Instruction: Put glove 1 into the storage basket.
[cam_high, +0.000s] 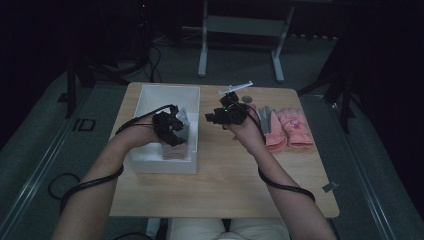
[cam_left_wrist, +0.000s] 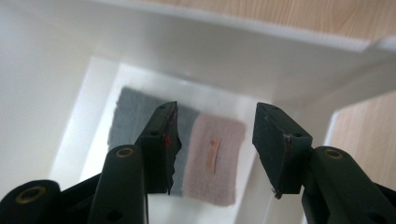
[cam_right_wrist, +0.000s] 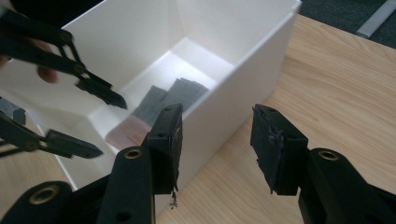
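On the worktop (cam_high: 220, 185), light wood, a white box (cam_high: 150, 165) sits at left, open top. Inside the box on its floor lies a glove (cam_left_wrist: 208, 158), pink and grey, flat; left gripper view shows a grey part beside a pink part with a small tag, right gripper view shows grey strips and a pinkish end. Two more gloves (cam_high: 287, 129), pink, lie side by side on the worktop right of centre, well apart from the box. Left gripper (cam_high: 170, 127) hangs over the box's near right corner, pointing down into it; jaws spread, nothing between them, above the glove, not touching. Right gripper (cam_high: 227, 114) is held just right of the box, above the worktop, aimed at the box's outer wall; jaws spread, empty. Small grey round thing (cam_high: 246, 99) and a pale stick-like item (cam_high: 235, 89) near the far edge, too dim to tell what.
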